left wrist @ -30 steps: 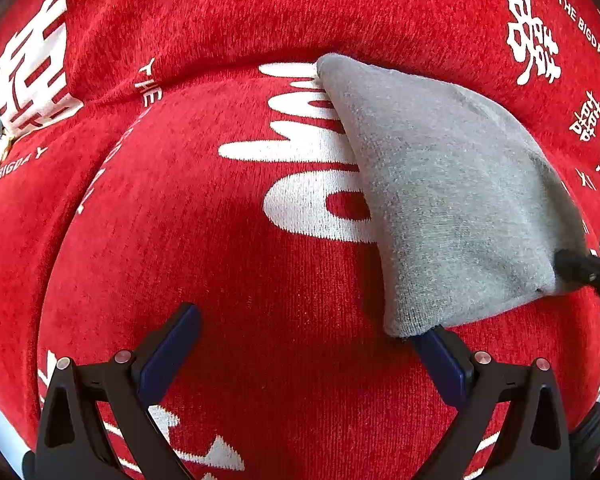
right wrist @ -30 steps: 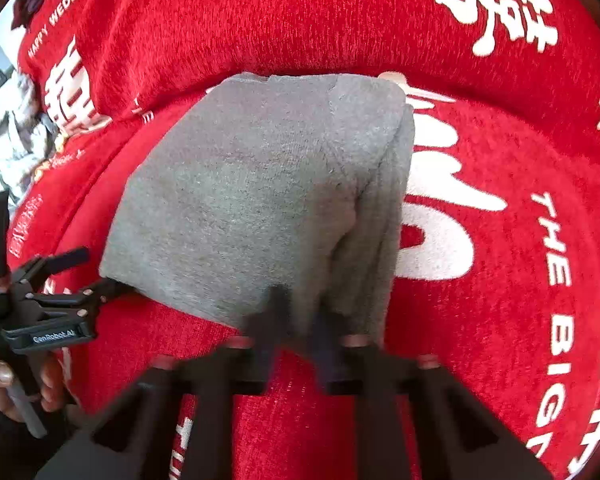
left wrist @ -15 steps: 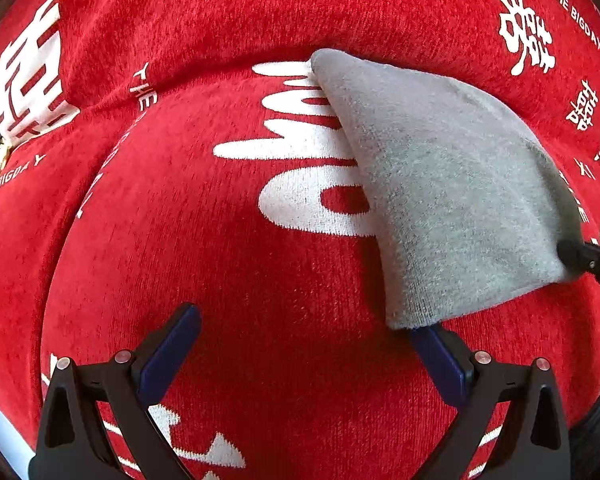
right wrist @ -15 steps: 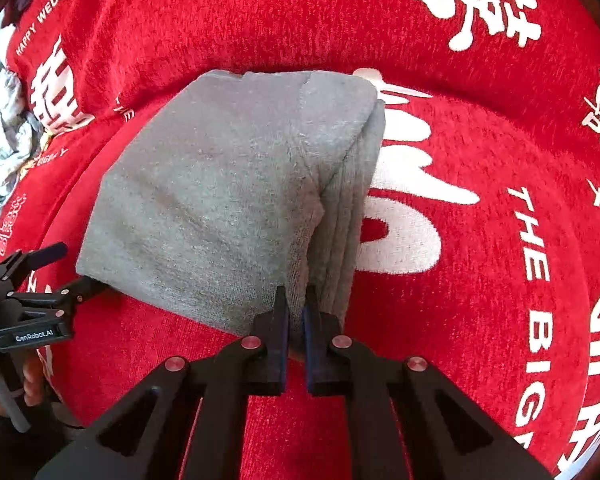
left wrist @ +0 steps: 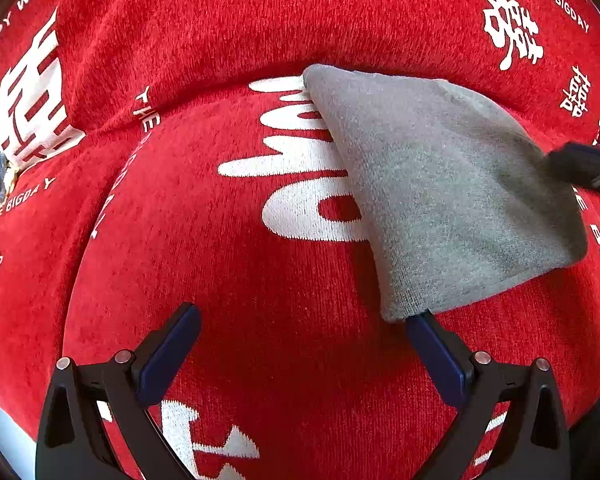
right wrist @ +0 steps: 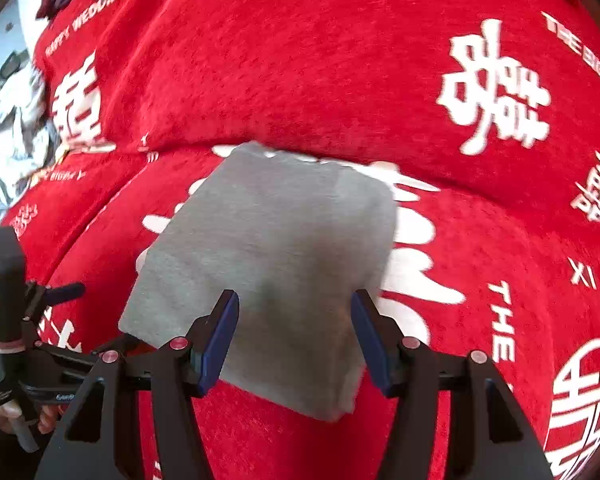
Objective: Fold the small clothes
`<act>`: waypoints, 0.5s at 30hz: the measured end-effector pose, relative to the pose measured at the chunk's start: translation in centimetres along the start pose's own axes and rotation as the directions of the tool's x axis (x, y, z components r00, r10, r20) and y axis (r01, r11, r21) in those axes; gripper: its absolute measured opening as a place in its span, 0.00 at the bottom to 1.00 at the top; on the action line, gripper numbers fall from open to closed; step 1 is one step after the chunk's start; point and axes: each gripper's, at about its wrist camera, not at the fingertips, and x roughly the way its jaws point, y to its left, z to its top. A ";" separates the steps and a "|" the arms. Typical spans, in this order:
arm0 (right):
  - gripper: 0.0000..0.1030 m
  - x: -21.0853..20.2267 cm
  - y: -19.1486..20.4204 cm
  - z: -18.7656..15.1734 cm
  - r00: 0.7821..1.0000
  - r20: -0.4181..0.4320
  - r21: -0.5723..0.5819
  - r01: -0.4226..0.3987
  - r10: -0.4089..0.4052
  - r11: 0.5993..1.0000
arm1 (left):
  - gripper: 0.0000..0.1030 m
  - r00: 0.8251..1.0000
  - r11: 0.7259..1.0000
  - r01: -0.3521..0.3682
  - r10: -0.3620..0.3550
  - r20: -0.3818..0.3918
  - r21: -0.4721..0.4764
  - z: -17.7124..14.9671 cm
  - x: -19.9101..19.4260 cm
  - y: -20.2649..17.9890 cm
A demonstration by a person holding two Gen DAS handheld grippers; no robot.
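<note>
The grey knit garment (right wrist: 276,264) lies folded into a compact, several-layer rectangle on the red printed blanket (left wrist: 220,300), over the large white lettering just in front of the ridge where the blanket humps up; what is under the blanket cannot be told. It looks soft, light and limp, a fuzzy knit that will sag and slide open if lifted by one layer, though it should not slip much on the plush pile beneath. The right gripper (right wrist: 294,340) hangs over its near edge with jaws apart, holding nothing. The left gripper (left wrist: 300,344) also has its jaws wide apart, one blue fingertip (left wrist: 424,330) at the garment's near corner; whether it touches cannot be told. The best hold is probably across the thick folded edge, pinching all layers together, or at two adjacent corners so the stack stays square.
</note>
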 end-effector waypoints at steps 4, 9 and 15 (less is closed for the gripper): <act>0.60 4.2 0.4 -0.3 0.994 -0.104 -0.013 -0.023 0.022 1.000 | 1.00 1.000 1.000 0.000 0.000 -0.004 0.010 0.0 -0.1 -0.1; 0.60 4.2 -1.3 -0.3 0.992 -0.106 0.048 -0.062 0.066 0.997 | 1.00 1.000 0.999 0.019 -0.019 0.001 0.027 0.4 -1.1 -0.1; 0.61 2.5 -2.6 1.5 0.994 -0.028 0.099 -0.099 0.102 0.990 | 1.00 0.986 0.989 0.147 -0.148 0.082 0.024 3.6 -3.4 -0.4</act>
